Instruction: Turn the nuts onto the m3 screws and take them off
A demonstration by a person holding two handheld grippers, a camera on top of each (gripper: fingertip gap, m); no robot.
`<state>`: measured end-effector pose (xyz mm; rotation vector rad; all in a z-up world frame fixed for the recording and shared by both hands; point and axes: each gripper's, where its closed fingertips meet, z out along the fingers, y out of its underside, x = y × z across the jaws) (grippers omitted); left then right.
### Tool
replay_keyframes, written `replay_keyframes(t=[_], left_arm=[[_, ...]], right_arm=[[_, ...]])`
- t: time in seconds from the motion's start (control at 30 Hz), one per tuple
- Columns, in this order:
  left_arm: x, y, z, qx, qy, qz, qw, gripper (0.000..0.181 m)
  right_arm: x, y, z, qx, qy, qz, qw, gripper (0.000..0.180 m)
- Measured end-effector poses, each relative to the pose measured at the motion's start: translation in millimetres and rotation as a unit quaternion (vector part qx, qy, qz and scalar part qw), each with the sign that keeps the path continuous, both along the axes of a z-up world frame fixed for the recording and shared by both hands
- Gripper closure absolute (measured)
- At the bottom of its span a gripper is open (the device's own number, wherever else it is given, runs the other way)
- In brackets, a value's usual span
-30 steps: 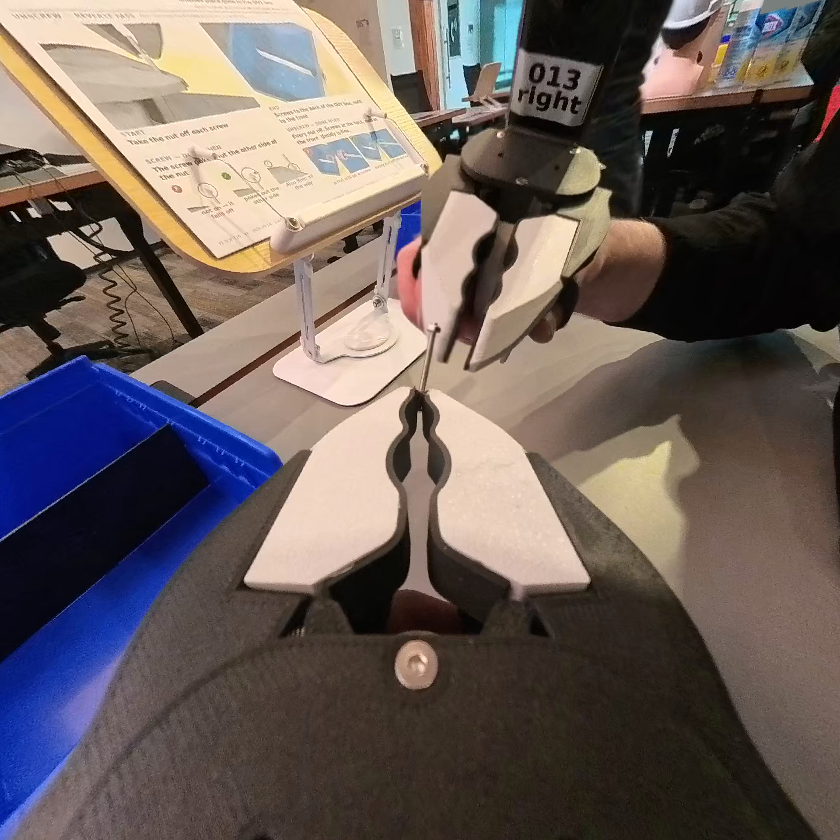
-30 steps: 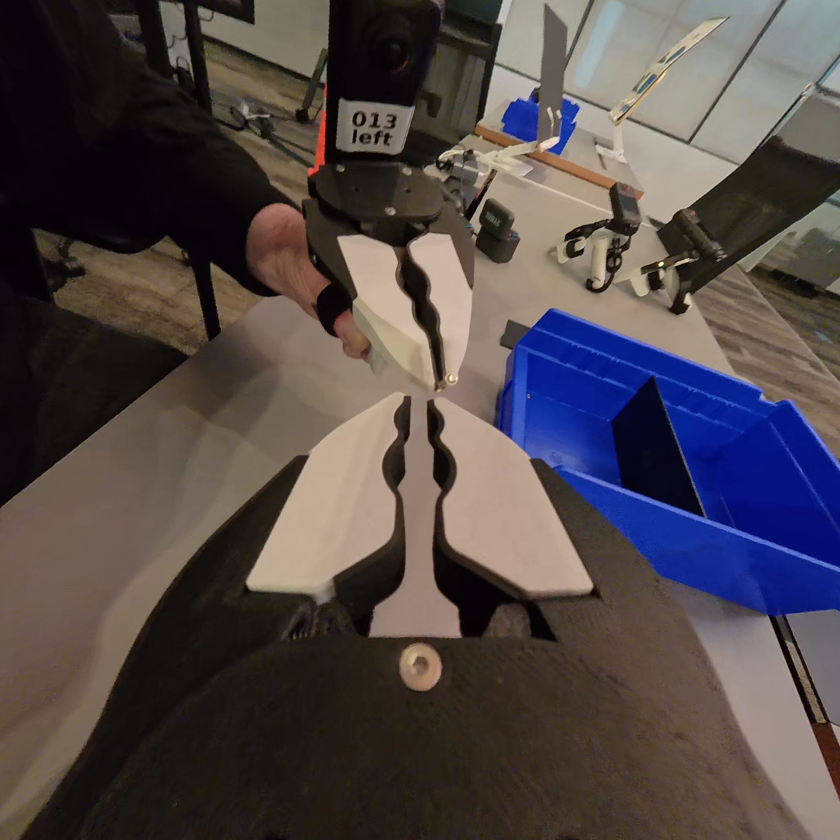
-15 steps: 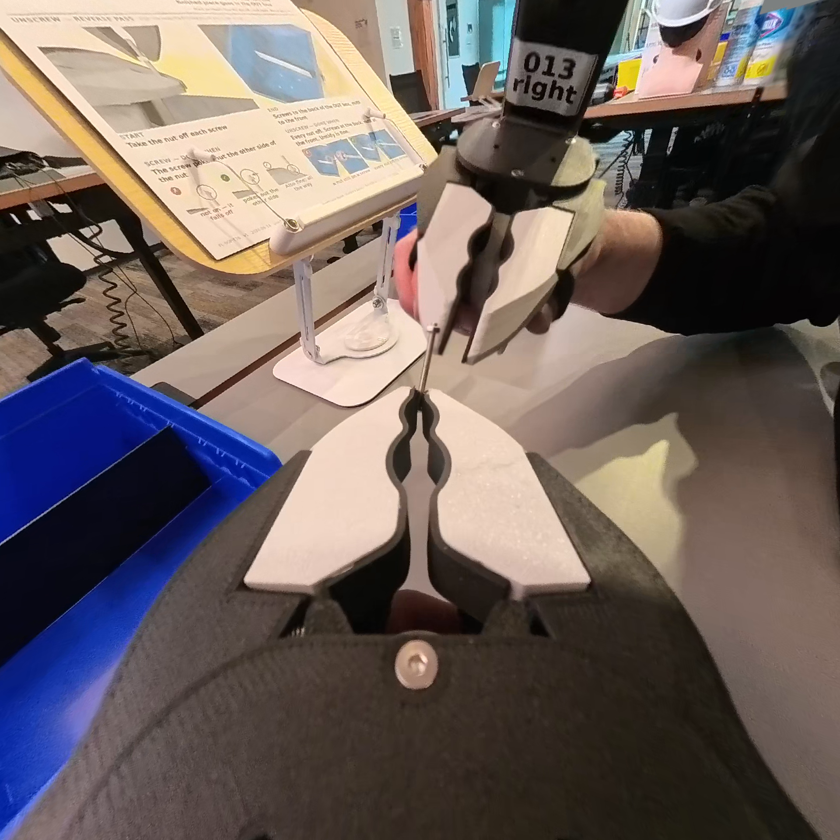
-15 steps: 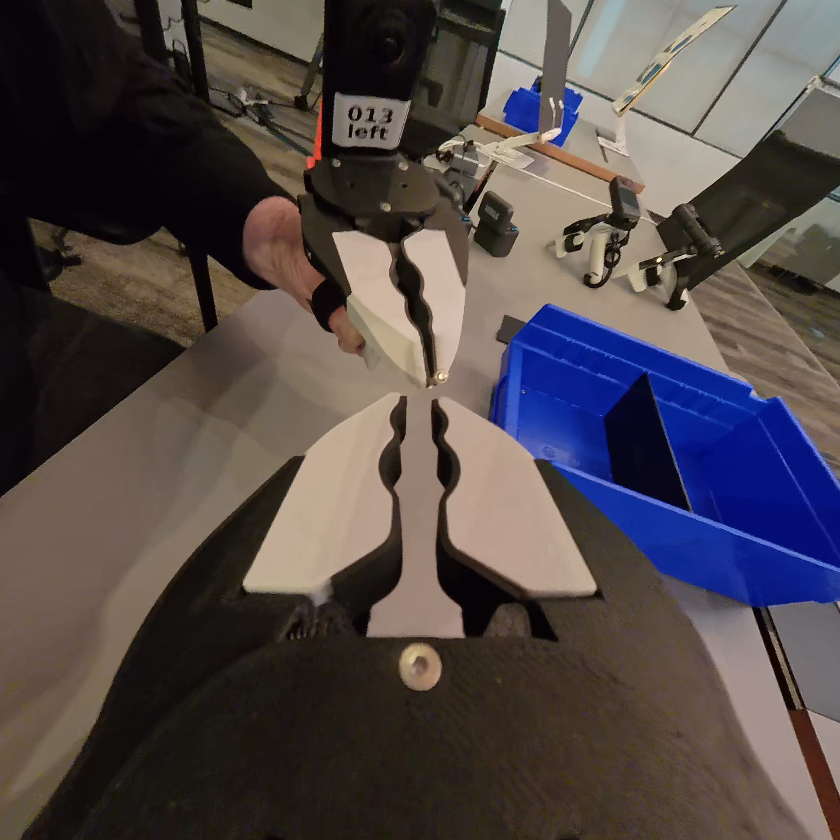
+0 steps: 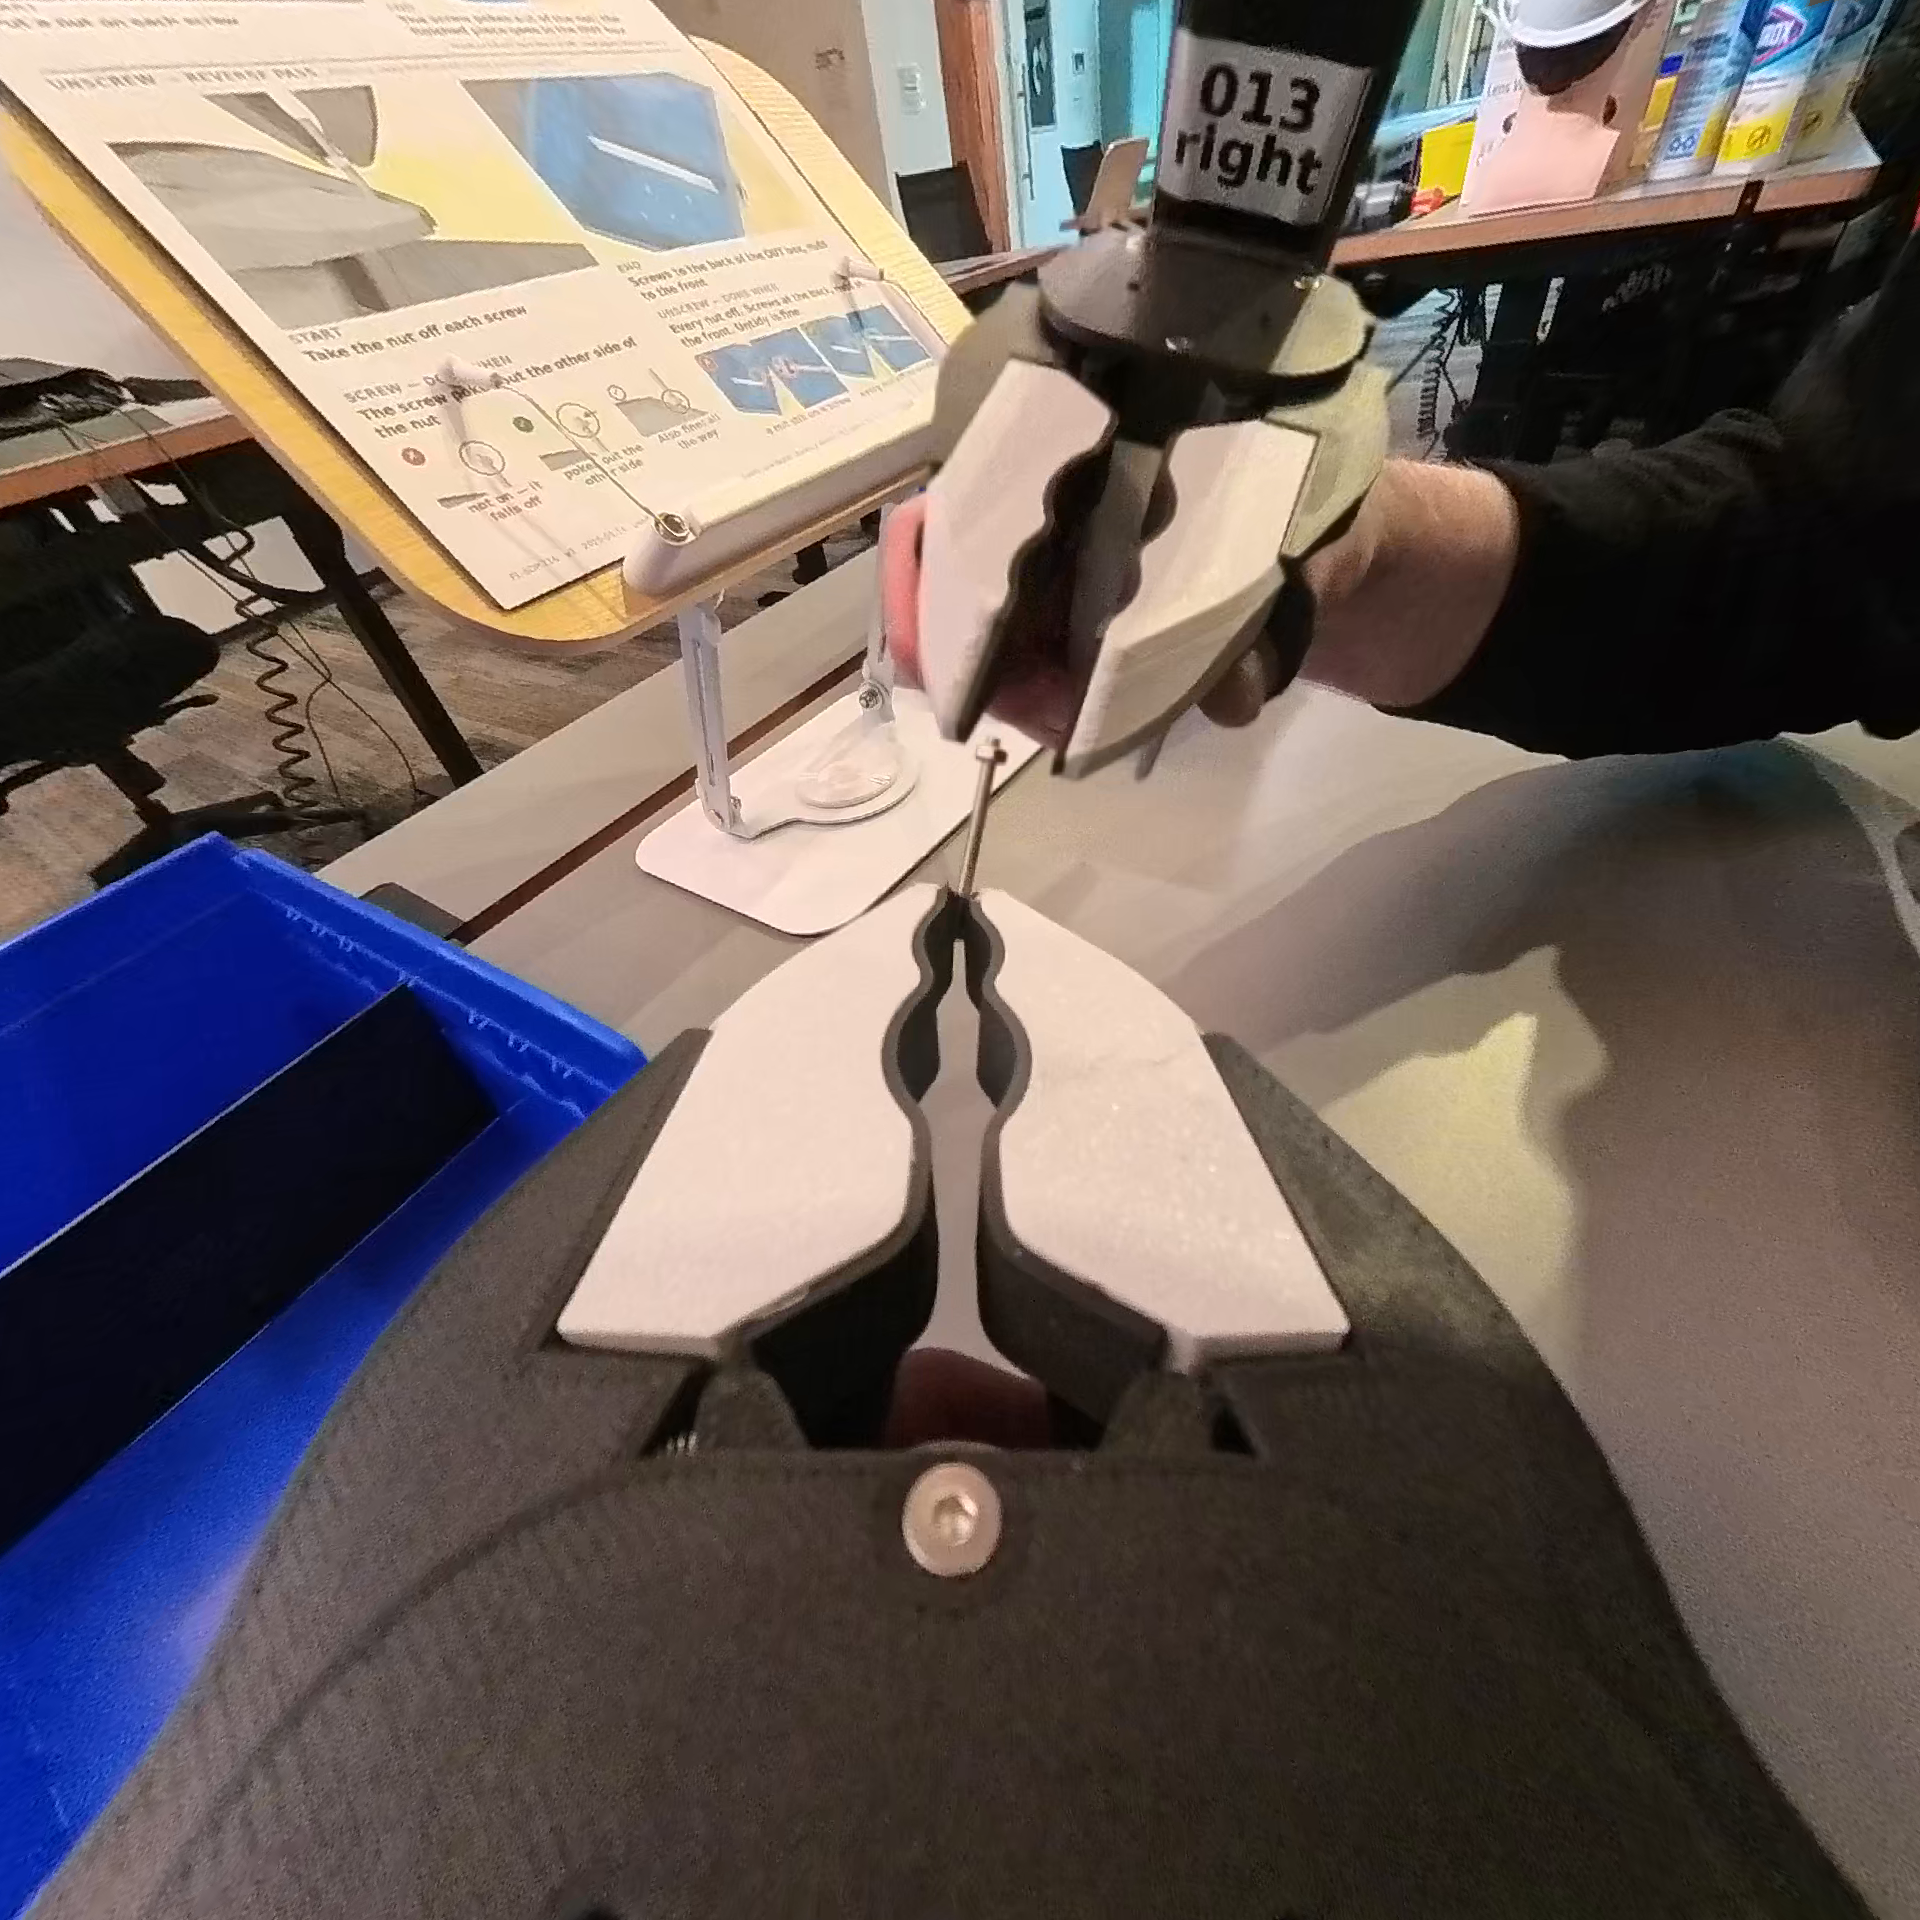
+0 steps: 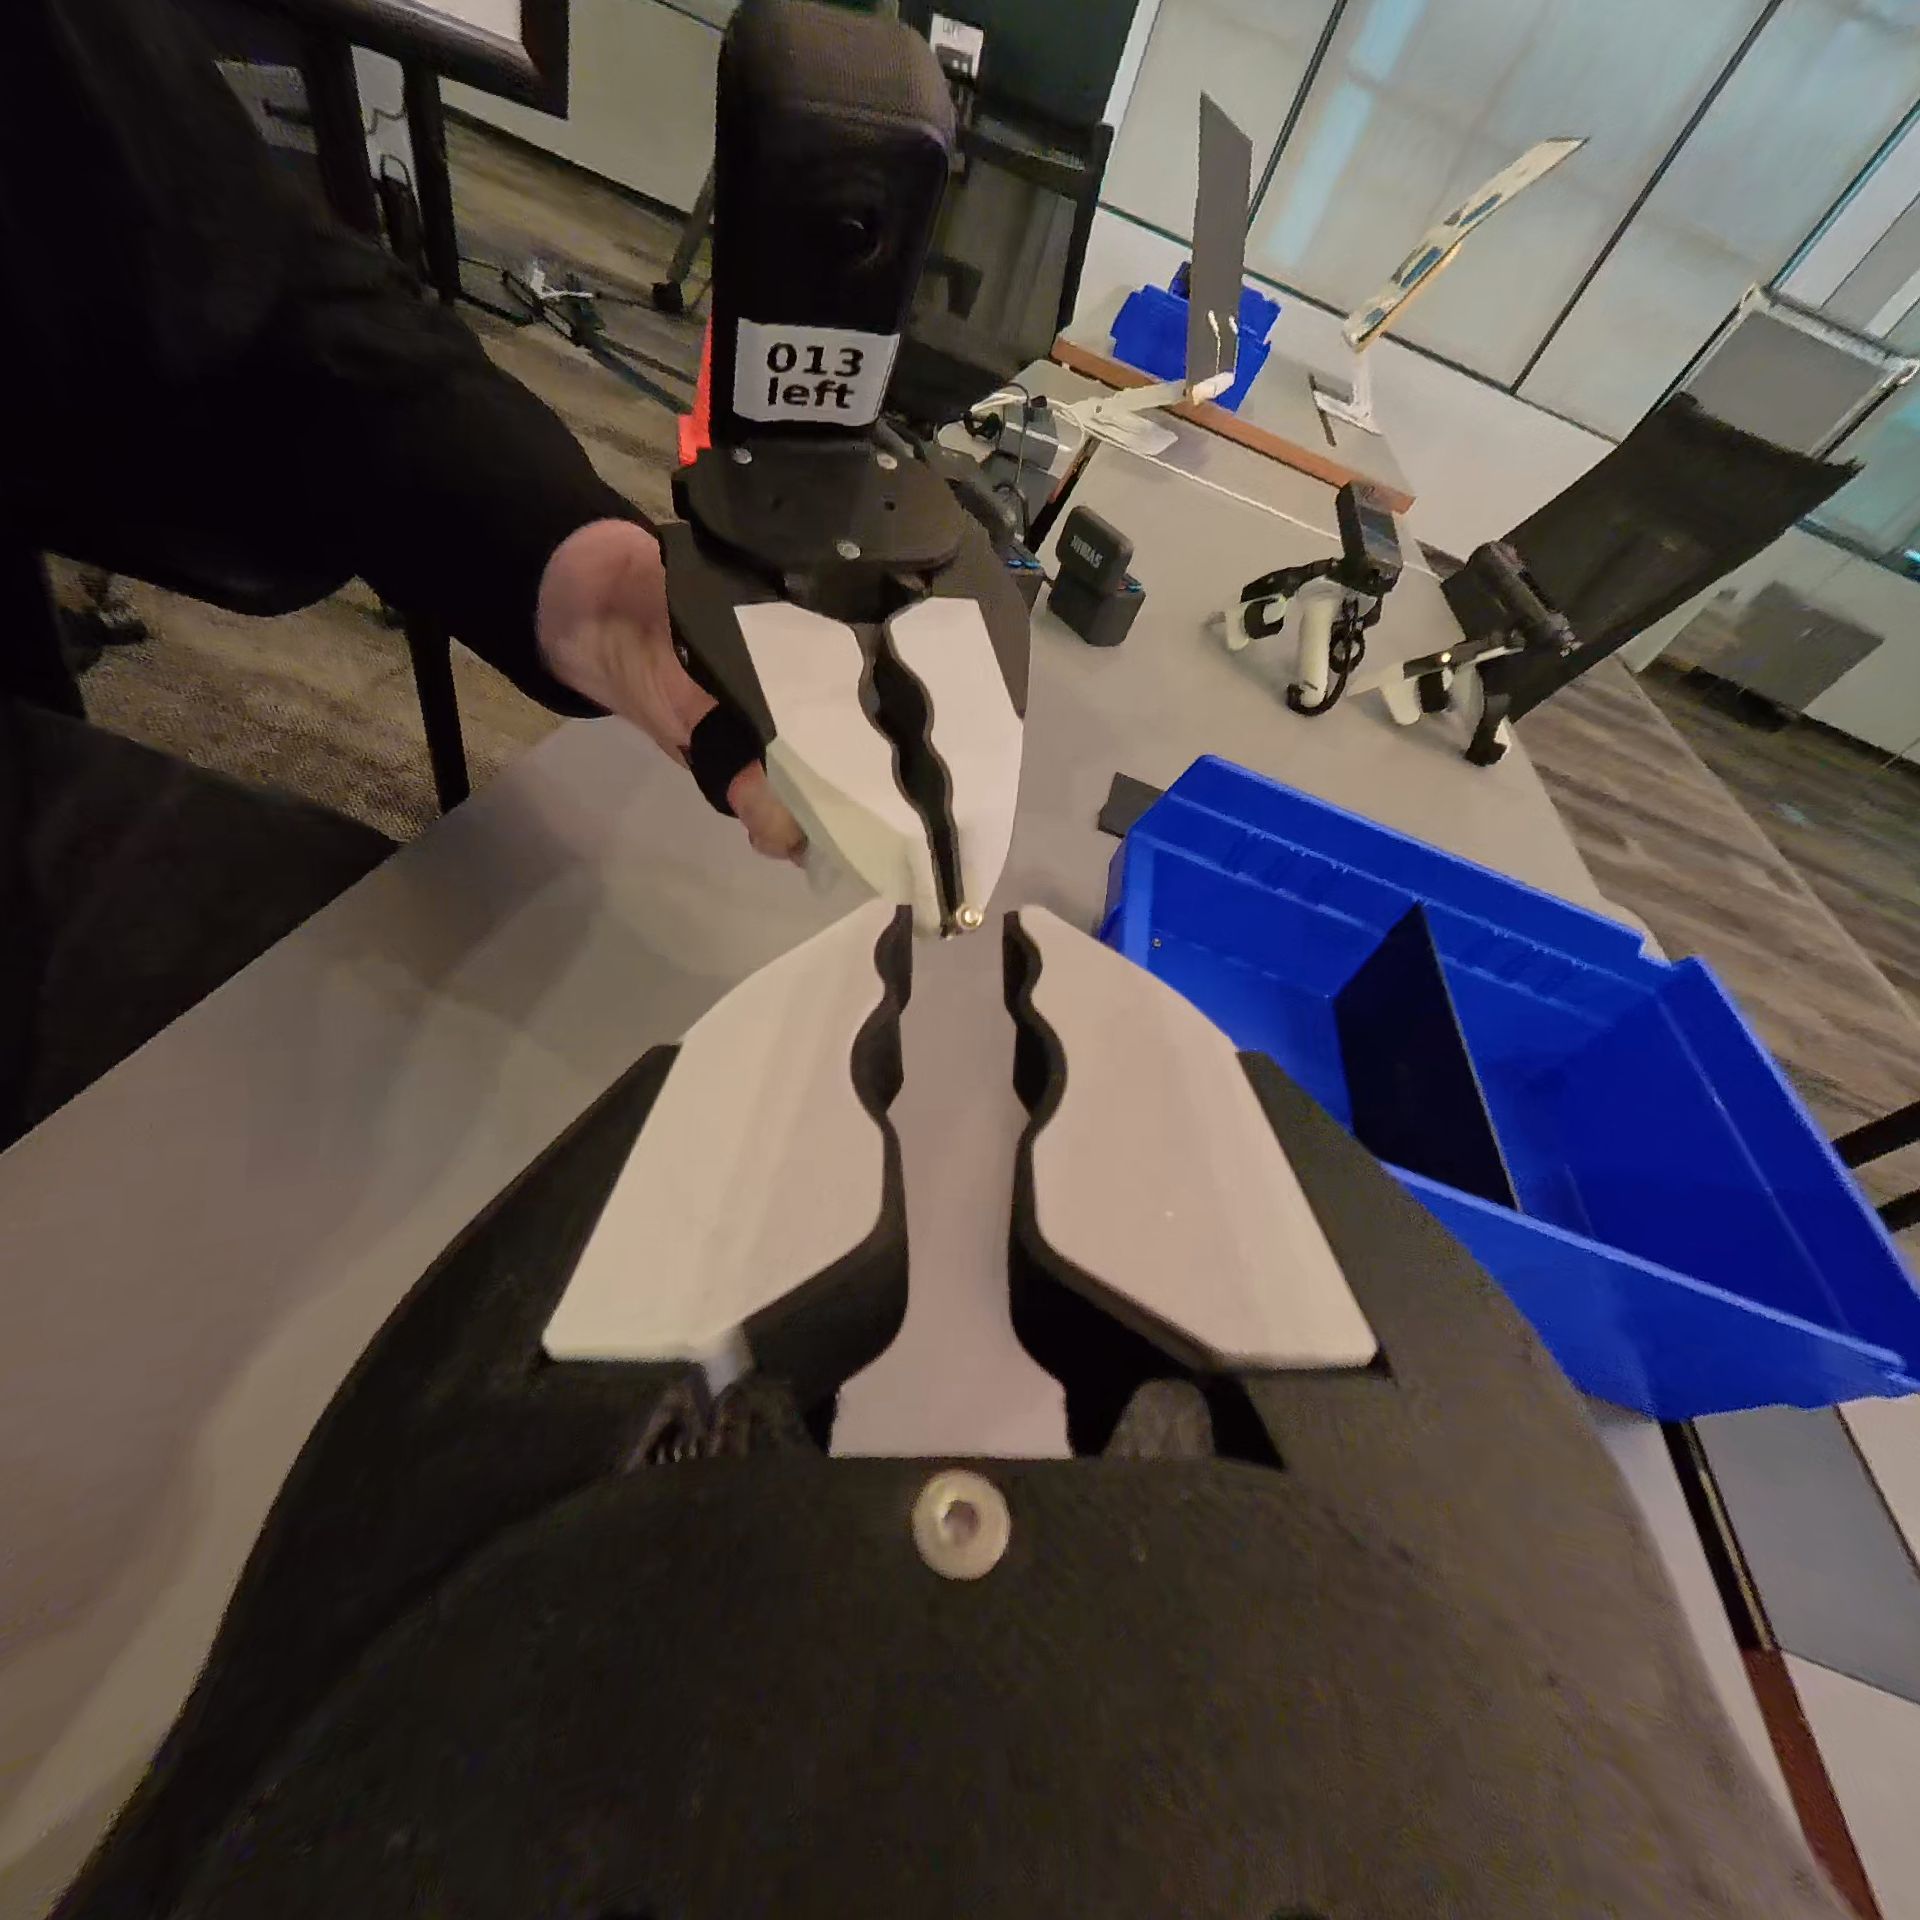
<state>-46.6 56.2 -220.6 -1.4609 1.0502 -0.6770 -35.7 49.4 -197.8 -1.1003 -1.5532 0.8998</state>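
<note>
A grey desk (image 5: 1558, 1039) in an office-like room carries the work, with other desks and glass walls behind.

The left hand-held gripper (image 5: 961, 904) has its white fingers pressed nearly together, pinching the lower end of a thin m3 screw (image 5: 977, 821) at their very tips. The screw stands up and away from the tips, tilted slightly, with its small head (image 5: 989, 750) at the far end. In the right wrist view the same screw shows end-on as a small bright head (image 6: 968, 917) at the left hand-held gripper's tips.

The right hand-held gripper (image 5: 1013, 753) is parted, its two fingers standing clearly apart and holding nothing. It points down toward the screw head, which sits just below the gap between its tips; whether a finger touches the head cannot be told. No nut can be made out on the screw at this size.

A blue bin (image 6: 1714, 1195) with a dark divider (image 6: 1423, 1060) sits on the desk beside the left hand-held gripper. Farther back stands a tilted instruction board (image 5: 436, 312) on a white stand (image 5: 810, 831).
</note>
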Motion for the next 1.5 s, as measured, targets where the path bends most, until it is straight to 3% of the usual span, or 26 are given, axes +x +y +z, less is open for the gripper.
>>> replay_keyframes(t=[0.03, 0.2, 0.37, 0.6, 0.73, 0.9, 0.97, 1.1, 1.5], left_arm=[[0.6, -0.3, 0.0, 0.000, 0.000, -0.001, 1.000, 0.180], [-1.2, -0.3, 3.6, 0.003, -0.003, 0.002, 1.000, 0.180], [-0.6, -0.1, 2.1, 0.001, 0.000, 0.003, 1.000, 0.180], [-2.6, -4.4, 7.8, 0.010, 0.004, 0.010, 1.000, 0.180], [-2.7, -6.6, 15.5, 0.015, -0.002, 0.011, 1.000, 0.180], [-1.2, -10.9, 20.6, 0.023, -0.003, 0.013, 1.000, 0.180], [-2.3, -12.4, 22.3, 0.024, -0.007, 0.015, 1.000, 0.180], [-2.9, -13.5, 25.1, 0.023, -0.011, 0.015, 1.000, 0.180], [0.5, -14.2, 25.9, 0.026, -0.011, 0.011, 1.000, 0.180]], right_arm=[[-1.2, -0.2, 1.0, 0.005, -0.001, 0.000, 1.000, 0.163], [-1.9, -8.0, -17.3, 0.005, -0.050, 0.028, 0.998, 0.176], [-2.4, -2.2, 3.5, 0.013, 0.009, 0.003, 1.000, 0.161], [-3.0, -7.0, -6.1, 0.016, -0.029, 0.019, 0.999, 0.172], [-4.9, -5.7, 8.2, 0.025, -0.001, 0.003, 1.000, 0.160], [-9.4, -15.0, 9.2, 0.033, -0.010, 0.016, 0.999, 0.162], [-6.7, -16.5, 3.8, 0.028, -0.028, 0.022, 0.999, 0.171], [-5.3, -13.6, 13.0, 0.031, -0.007, 0.003, 0.999, 0.160], [-5.1, -13.2, 7.5, 0.027, -0.018, 0.009, 0.999, 0.161]])
